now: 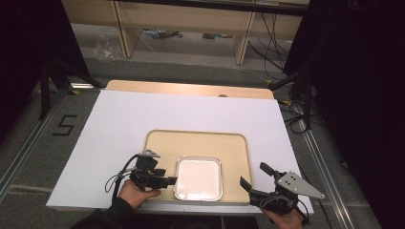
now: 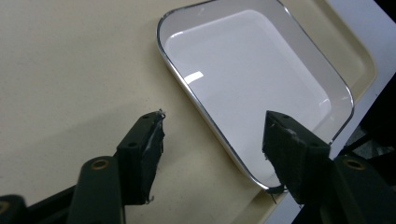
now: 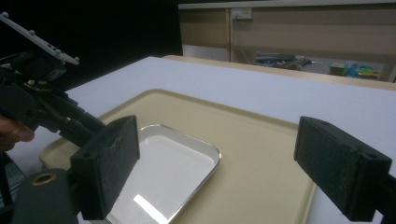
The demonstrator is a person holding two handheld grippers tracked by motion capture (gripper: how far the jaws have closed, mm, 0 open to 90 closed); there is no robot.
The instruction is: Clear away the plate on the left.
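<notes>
On the beige tray [image 1: 200, 139], toward its near edge, a shallow rectangular metal dish [image 1: 198, 178] is set flat. It is seen as a pan with rounded corners, a thin bright chrome rim and a pale, glossy white inside in which a small patch of light is mirrored; nothing is seen lying in it. The tray itself is laid on a white board [image 1: 143, 112] that covers the table.

The left gripper [image 1: 165, 180] is held just beside the dish's left rim. In the left gripper view its jaws are seen spread wide, one over the bare tray and the other over the dish's near corner, with the rim between them and neither pad pressed against it. The right gripper [image 1: 258, 179] is held at the tray's right near corner, apart from the dish, its jaws parted wide with nothing gripped.
</notes>
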